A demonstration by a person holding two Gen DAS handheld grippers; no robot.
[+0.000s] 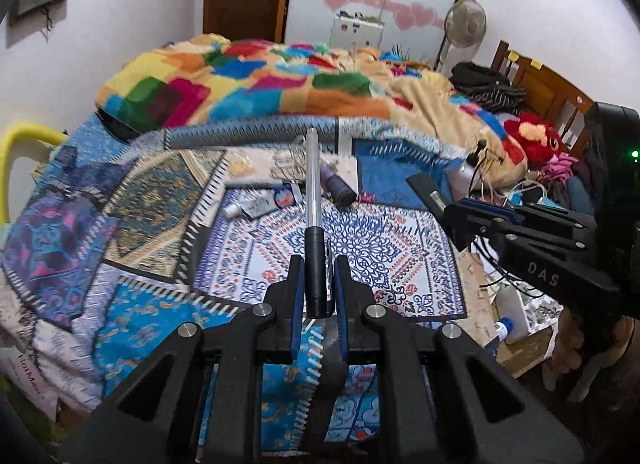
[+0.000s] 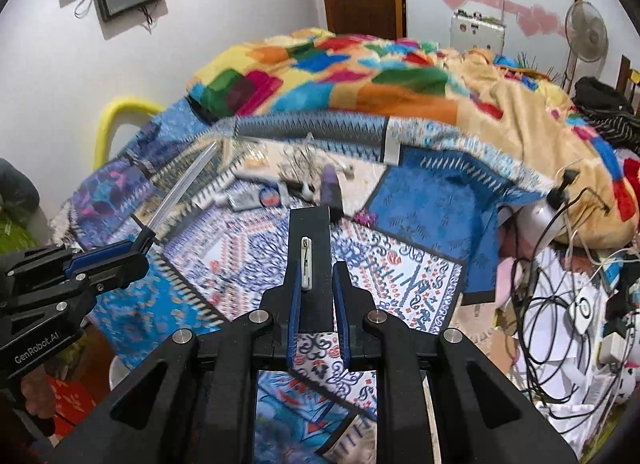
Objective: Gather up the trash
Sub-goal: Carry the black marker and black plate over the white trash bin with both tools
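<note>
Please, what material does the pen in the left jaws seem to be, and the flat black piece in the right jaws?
The pen looks like plastic: its barrel is clear and glossy, and the black cap is smooth with a dull shine. The flat black piece seems to be matte hard plastic, with straight edges, no shine, and a small white clip on it. It could be coated card; blur leaves that open.

A bed (image 1: 132,191) covered by a patchwork sheet of blue, purple and white patterned panels carries everything. At its far side lies a heaped fleece blanket (image 1: 248,83) in bright multicoloured blocks. Near the middle, just before the blanket, a small cluster rests on the sheet: a white squeeze tube (image 1: 252,208), a dark purple cylinder (image 1: 338,185) and a grey stick-shaped item (image 1: 254,183).
</note>
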